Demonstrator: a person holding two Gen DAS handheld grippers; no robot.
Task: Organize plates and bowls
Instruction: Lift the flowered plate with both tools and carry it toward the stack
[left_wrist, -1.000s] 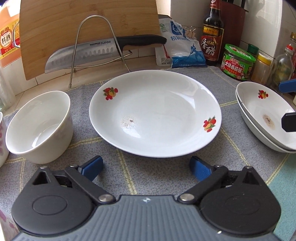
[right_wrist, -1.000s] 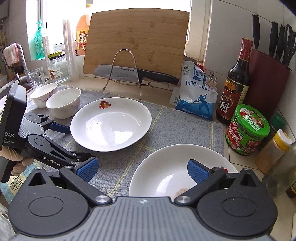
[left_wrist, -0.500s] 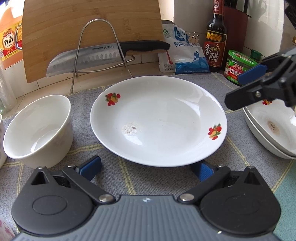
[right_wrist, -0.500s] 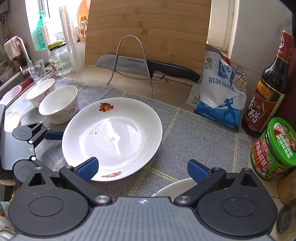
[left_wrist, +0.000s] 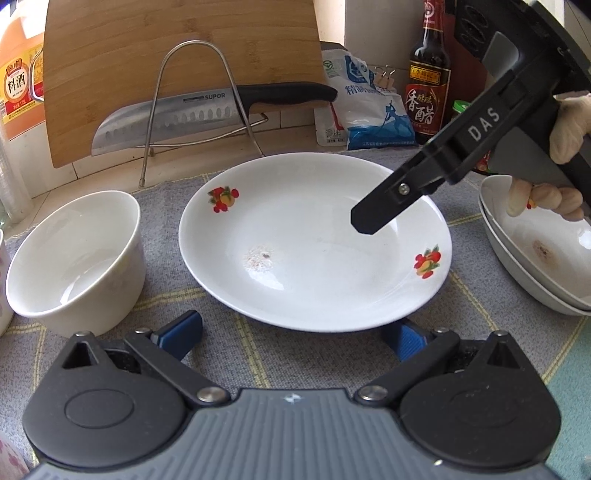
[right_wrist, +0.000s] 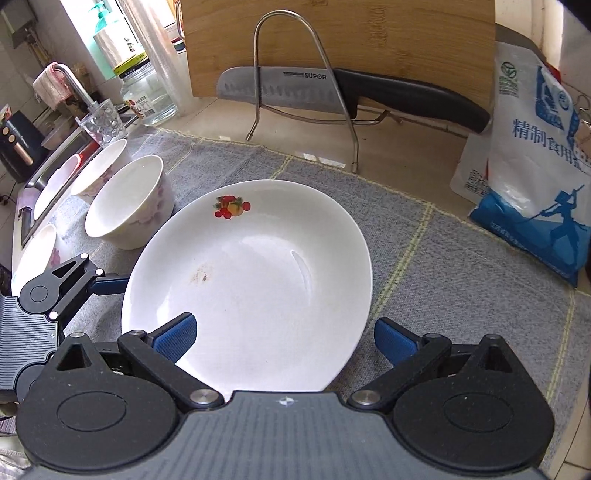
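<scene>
1. Left wrist view: the left gripper (left_wrist: 291, 332) gapes wide, ribbed blue pads flanking the near rim of the glossy round plate (left_wrist: 314, 240) on the woven grey mat (left_wrist: 258, 354).
2. Right wrist view: the right gripper (right_wrist: 284, 341) hovers spread over that plate (right_wrist: 258, 277), holding nothing; a smooth bowl (right_wrist: 129, 203) sits beside it.

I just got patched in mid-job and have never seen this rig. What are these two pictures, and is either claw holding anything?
No robot arm here: a person holds a two-finger claw in each hand, with a camera on each looking along its fingers.

The left claw is open at the near rim of the plate. The right claw is open over the same plate. Neither holds anything.

On the grey mat also stand a white bowl and stacked plates.
</scene>
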